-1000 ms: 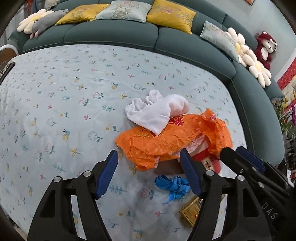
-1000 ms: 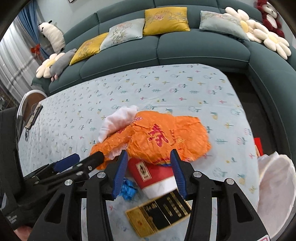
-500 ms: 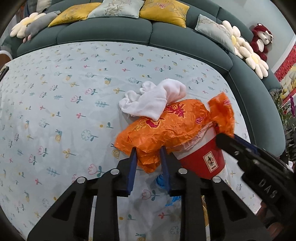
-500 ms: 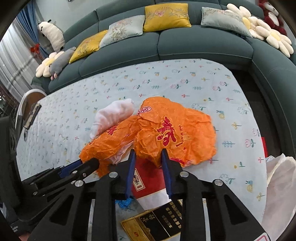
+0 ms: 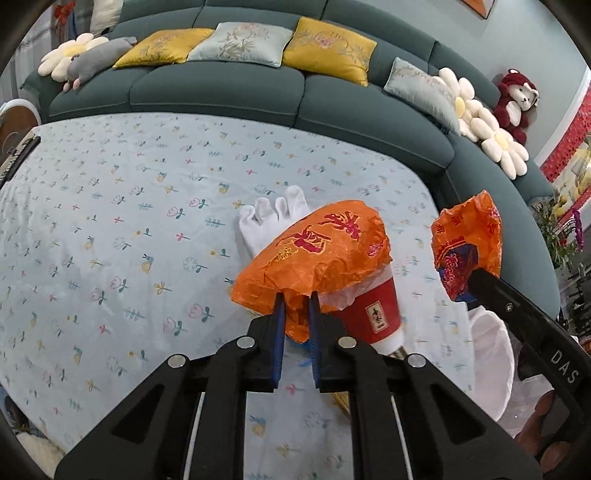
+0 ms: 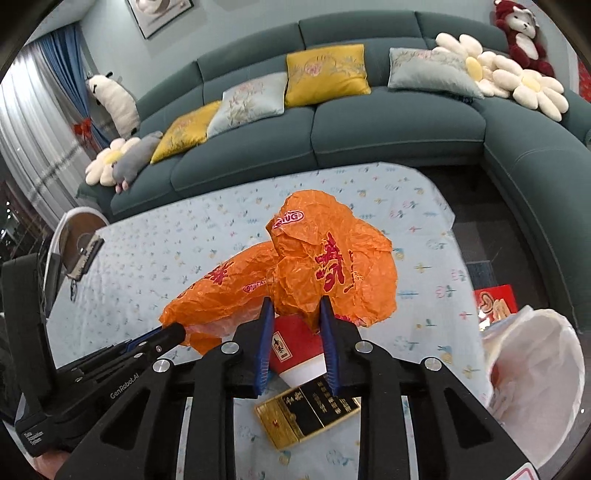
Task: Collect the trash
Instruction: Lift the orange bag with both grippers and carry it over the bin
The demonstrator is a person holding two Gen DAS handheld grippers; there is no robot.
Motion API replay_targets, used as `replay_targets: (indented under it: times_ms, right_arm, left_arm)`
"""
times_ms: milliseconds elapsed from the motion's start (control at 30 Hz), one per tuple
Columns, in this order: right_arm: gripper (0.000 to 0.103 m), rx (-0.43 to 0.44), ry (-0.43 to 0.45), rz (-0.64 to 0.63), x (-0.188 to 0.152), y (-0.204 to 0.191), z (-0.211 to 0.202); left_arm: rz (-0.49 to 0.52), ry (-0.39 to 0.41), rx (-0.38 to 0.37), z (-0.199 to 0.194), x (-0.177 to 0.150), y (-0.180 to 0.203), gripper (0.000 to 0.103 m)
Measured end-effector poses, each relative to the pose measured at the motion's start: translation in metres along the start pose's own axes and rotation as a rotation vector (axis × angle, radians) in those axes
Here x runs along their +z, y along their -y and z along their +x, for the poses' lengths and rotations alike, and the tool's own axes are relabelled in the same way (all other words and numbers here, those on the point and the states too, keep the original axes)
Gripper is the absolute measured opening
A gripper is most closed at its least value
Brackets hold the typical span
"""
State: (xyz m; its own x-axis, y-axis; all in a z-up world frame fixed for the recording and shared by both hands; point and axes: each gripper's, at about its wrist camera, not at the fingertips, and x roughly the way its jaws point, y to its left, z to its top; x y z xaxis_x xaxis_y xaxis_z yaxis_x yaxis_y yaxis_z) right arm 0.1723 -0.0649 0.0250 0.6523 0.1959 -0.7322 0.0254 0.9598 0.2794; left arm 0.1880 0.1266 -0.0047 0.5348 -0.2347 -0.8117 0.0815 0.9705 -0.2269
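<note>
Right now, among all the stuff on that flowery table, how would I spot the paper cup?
Start at the table with the pale blue flowered cloth in front of the dark green sofa. At its near edge an orange plastic bag is held up; the paper cup lies on its side beneath it. It alone is red with a white base and a small label, beside a gold-and-black box.

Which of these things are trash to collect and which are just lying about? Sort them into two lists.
Job:
orange bag, pinched by left gripper and right gripper
red cup
gold box
white bin bag, probably where the trash goes
white glove, possibly trash

Lying about:
sofa
cushions
plush toys
tablecloth
</note>
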Motion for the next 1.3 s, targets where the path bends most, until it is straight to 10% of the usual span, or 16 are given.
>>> replay_targets:
  times_ms: [567,1300]
  right_arm:
    - [0.023,-0.040,0.125,0.042,-0.018,0.045,-0.095]
    - [0.023,-0.208,0.171,0.204,-0.075,0.169,-0.166]
  left_arm:
    - [0.078,0.096,-0.067,-0.064,-0.011,0.074,0.011]
    - [0.383,0.004,-0.212,-0.053,-0.081,0.236,0.011]
